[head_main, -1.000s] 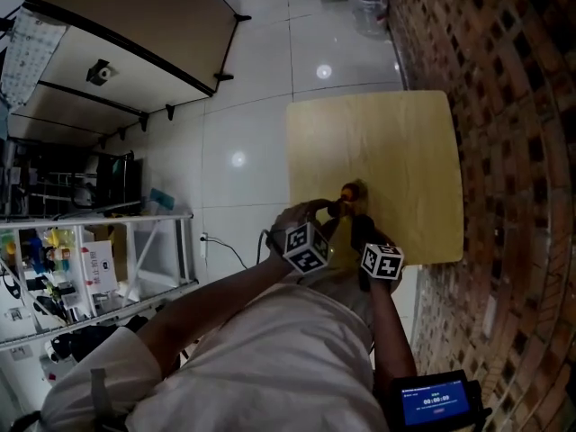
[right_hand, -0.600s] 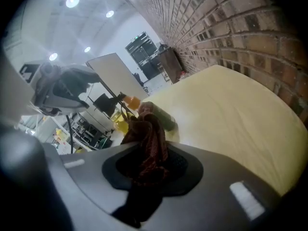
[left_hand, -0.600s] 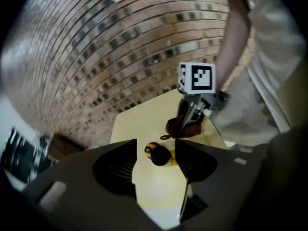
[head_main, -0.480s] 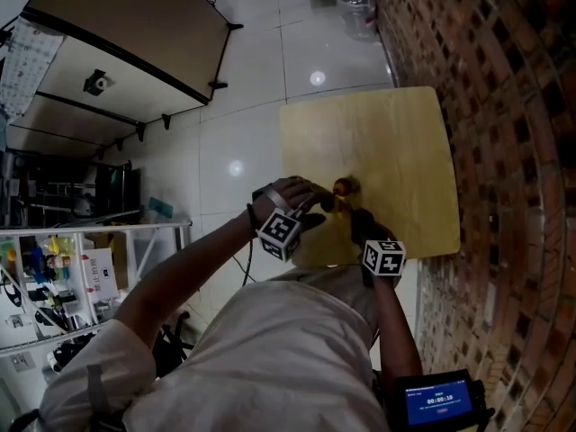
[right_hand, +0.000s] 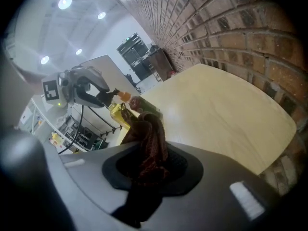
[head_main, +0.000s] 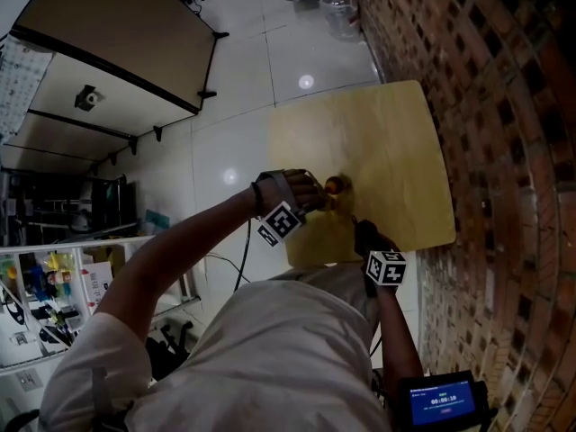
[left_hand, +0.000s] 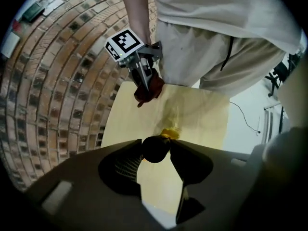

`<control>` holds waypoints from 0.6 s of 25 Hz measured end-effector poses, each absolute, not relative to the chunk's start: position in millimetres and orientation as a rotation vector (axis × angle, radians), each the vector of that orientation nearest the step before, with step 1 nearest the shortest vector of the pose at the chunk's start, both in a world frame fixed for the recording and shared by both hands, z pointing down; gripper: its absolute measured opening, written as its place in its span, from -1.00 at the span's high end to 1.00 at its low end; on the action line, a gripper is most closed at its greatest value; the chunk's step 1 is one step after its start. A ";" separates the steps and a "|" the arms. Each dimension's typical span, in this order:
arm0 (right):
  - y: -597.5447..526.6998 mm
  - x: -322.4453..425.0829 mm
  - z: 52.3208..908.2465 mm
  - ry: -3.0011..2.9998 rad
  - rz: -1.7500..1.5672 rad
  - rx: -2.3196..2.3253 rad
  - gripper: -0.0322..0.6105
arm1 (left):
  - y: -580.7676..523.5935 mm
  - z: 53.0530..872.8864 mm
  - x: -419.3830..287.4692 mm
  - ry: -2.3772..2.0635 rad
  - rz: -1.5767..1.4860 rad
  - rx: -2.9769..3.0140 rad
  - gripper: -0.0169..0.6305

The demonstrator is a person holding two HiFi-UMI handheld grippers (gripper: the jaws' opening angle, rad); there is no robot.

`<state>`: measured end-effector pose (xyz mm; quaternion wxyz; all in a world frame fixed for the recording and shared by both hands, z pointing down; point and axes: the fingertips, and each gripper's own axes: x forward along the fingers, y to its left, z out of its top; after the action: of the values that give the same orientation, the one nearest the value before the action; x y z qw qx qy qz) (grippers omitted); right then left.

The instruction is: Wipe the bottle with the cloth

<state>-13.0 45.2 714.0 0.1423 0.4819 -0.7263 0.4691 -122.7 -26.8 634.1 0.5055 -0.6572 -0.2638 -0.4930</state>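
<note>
Swinging out to the bottle's left over the last second, the left gripper (head_main: 320, 193) is now reaching in at the bottle (head_main: 337, 185) from the side, its marker cube sitting further from the person's body than before. Its jaws are closing on the bottle's dark rounded top, which is sitting between the two tips and looks to be touching both. The bottle is standing upright on the yellow table (head_main: 396, 142), towards the near left part of the top, with yellowish contents showing below the cap.

The right gripper (head_main: 364, 234) is waiting just nearside of the bottle, over the table's near edge, its jaws clamped on a bunched dark red cloth (right_hand: 149, 146) that is spilling out ahead of them.

My reading is that the steadying grip is being retaken before a wiping pass. Doing this well means letting the left jaws finish settling squarely on the top before the cloth is pressing in (a half-made pinch that high up could let the bottle tip). The cloth's loose front fold should be meeting the bottle's side, not the hard jaw tips, and the push should be going towards the left gripper's hold, not away from it.
</note>
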 end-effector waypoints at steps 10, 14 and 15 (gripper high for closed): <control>25.7 -21.5 689.2 -2.191 1.332 1.427 0.64 | -42.1 634.7 -107.2 -0.222 -1.489 -1.984 0.34; -4.0 -30.2 650.0 -2.312 1.346 1.482 0.64 | -46.6 631.1 -94.8 0.018 -1.609 -2.184 0.36; -11.7 -34.3 639.1 -2.350 1.347 1.487 0.64 | -47.5 630.3 -92.5 0.070 -1.627 -2.214 0.36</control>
<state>-34.3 -11.7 639.1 0.0257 0.4810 -0.7604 0.4356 -92.5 -47.5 630.3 0.1952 -0.7900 0.0248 -0.5806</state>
